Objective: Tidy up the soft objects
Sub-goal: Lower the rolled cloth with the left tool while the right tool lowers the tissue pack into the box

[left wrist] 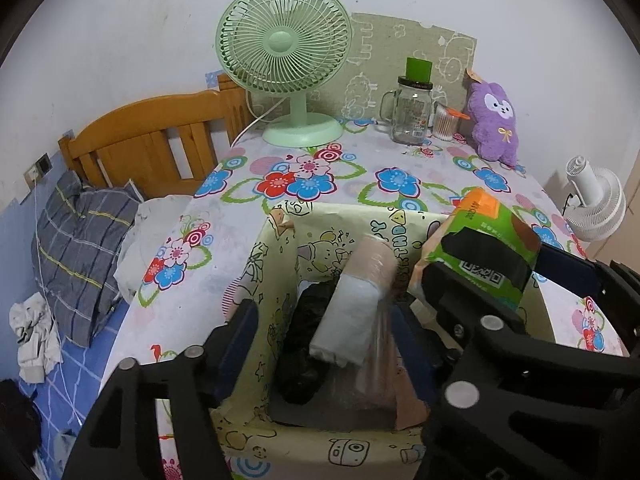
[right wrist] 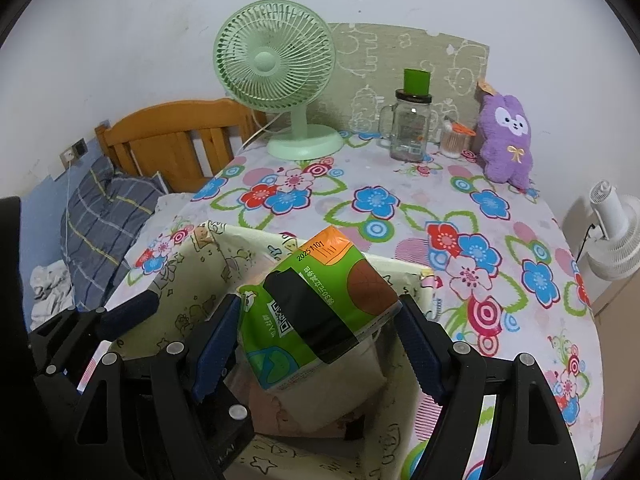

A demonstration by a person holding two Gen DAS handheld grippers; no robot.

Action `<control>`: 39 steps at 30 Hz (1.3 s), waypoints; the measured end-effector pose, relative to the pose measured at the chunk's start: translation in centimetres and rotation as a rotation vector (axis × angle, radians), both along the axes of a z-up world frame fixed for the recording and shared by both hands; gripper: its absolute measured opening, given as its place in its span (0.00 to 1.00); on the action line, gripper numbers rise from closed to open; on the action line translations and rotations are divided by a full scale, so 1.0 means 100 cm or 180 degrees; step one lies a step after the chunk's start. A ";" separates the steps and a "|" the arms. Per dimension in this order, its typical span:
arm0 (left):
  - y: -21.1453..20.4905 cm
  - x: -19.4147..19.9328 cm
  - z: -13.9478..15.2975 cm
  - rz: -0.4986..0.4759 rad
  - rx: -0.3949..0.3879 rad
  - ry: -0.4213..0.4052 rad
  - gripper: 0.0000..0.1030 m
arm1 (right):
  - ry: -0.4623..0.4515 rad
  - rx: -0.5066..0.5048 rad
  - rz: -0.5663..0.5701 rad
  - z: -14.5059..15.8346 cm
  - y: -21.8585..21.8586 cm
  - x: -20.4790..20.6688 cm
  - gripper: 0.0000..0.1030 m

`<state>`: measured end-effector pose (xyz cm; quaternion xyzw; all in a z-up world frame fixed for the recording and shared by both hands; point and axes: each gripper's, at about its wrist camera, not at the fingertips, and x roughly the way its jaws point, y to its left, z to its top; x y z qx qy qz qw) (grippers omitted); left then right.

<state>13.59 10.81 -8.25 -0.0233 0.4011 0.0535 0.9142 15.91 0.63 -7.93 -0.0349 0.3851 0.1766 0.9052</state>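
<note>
Closest to me, my right gripper (right wrist: pixel 316 340) is clamped on a green tissue pack (right wrist: pixel 316 308), its blue pads pressing the pack's two sides. The pack hangs tilted over the open cartoon-print storage box (right wrist: pixel 188 280), above the box's right half. In the left wrist view the same pack (left wrist: pixel 480 252) sits high at the right edge of the box (left wrist: pixel 280 240), with the right gripper's (left wrist: pixel 486 266) dark finger across its lower side.

My left gripper (left wrist: pixel 332 340) is spread wide and holds nothing; its left finger lies outside the box's left wall and its right finger is low inside the box. Between them, inside the box, a roll of white bags in clear wrap (left wrist: pixel 356 300) leans on a black bundle (left wrist: pixel 304 344), which I cannot identify further. These fill the left and middle of the box floor under the pack's path.

The box stands on the table's flowered tablecloth (right wrist: pixel 480 208). Farther back on the cloth stand a green desk fan (right wrist: pixel 276 72), a glass mug jar with a green-topped lid (right wrist: pixel 410 120), a small cotton swab container (right wrist: pixel 452 140) and a purple plush toy (right wrist: pixel 508 136), all well apart from the box. Left of the table are a wooden headboard (left wrist: pixel 160 136) and a plaid pillow (left wrist: pixel 80 248); to the right stands a white fan (right wrist: pixel 616 232).
</note>
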 end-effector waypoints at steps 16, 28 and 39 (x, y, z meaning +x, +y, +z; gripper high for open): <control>-0.001 -0.008 0.007 -0.0107 -0.0023 -0.0046 0.82 | -0.0004 0.0229 0.0289 -0.002 0.010 0.003 0.95; -0.011 -0.017 0.011 -0.0140 -0.0006 -0.0067 0.83 | -0.0127 0.0143 0.0225 0.007 0.002 -0.008 0.97; -0.029 -0.026 0.025 -0.0172 0.0040 -0.0187 0.87 | -0.0226 0.0103 0.0044 0.022 -0.024 -0.021 0.97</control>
